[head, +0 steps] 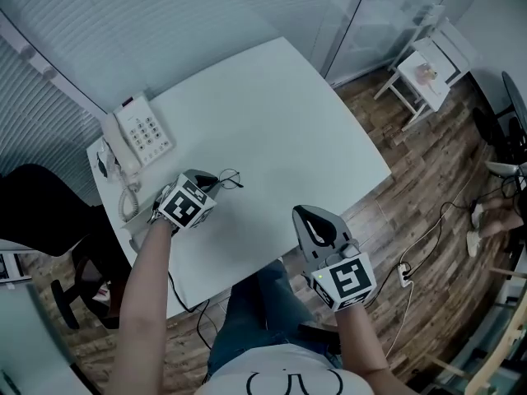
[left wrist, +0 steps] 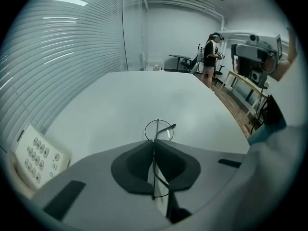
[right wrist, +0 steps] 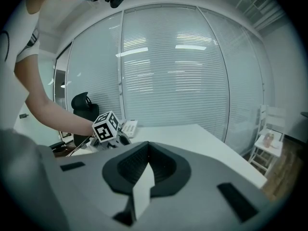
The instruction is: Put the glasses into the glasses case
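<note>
With your left gripper fingers clamped on the thin black wire-rimmed glasses and your right gripper fingers closed empty, the grasp looks made: lift them off the white table next, though no glasses case is in view.

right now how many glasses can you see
1: the glasses sit near the phone, over the table, pinched in the left gripper. No other pair shows, though the grippers may hide some.

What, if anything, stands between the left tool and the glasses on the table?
Nothing visible does. The left tool is shut on the thin black wire-framed glasses over the white table. The white desk phone lies aside, clear of the grip. No glasses case shows in any view.
</note>
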